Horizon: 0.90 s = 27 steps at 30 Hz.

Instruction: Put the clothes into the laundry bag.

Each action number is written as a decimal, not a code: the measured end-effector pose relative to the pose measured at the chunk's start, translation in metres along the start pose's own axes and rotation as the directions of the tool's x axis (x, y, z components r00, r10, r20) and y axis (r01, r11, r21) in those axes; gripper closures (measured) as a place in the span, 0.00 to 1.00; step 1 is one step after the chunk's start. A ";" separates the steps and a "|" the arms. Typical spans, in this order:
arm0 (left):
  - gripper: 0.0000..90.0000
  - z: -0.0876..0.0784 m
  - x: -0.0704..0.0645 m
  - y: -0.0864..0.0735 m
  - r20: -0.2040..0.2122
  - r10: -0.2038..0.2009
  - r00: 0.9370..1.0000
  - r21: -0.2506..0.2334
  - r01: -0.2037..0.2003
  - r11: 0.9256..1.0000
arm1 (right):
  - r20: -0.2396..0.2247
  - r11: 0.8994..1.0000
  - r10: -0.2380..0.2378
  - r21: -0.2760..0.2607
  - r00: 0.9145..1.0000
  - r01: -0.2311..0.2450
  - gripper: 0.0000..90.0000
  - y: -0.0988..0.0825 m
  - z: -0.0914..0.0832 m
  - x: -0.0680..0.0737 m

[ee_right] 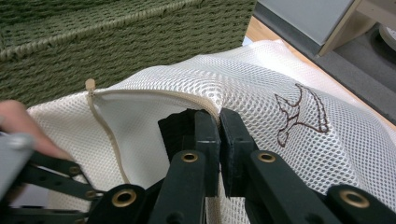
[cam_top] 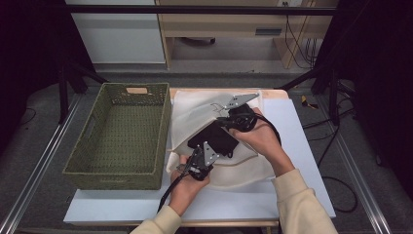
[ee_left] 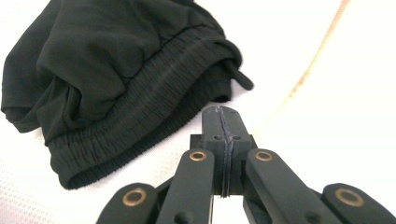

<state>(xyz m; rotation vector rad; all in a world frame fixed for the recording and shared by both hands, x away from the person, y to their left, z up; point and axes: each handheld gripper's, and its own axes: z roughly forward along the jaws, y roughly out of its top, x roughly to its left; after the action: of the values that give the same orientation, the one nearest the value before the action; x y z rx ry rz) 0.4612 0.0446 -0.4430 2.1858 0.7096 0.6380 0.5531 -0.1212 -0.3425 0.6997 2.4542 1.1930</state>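
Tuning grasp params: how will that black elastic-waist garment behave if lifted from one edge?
The black gathered-fabric garment is probably floppy: it lies crumpled in soft folds. Likely light, being thin cloth. Its ribbed waistband should give firmer purchase. It may drag on the white mesh laundry bag.

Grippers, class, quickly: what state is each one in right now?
Left gripper: closed, holding nothing; the black garment lies beside it.
Right gripper: closed on the mesh laundry bag at its zipper edge.

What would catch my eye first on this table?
A black garment lies mid-table on a white mesh bag. The right gripper is shut on the bag's zipper edge, while the left gripper is shut and empty beside the garment. A green basket sits left.
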 end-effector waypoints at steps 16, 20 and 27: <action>1.00 -0.059 0.007 -0.001 0.056 -0.048 0.997 -0.076 0.052 0.996 | 0.010 0.999 -0.036 0.012 0.999 0.036 0.97 -0.013 -0.003 0.018; 1.00 -0.068 0.014 -0.001 0.059 -0.086 0.995 -0.092 0.091 0.992 | 0.015 0.999 -0.044 0.012 0.999 0.044 0.97 -0.017 -0.005 0.020; 1.00 -0.084 0.026 -0.001 0.051 -0.122 0.991 -0.117 0.127 0.985 | 0.016 0.999 -0.047 0.012 0.999 0.046 0.97 -0.020 -0.007 0.022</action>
<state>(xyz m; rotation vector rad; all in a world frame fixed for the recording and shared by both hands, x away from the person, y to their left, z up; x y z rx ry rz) 0.4274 0.1031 -0.3874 2.0218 0.7588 0.5528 0.5260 -0.1236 -0.3560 0.6492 2.4518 1.1527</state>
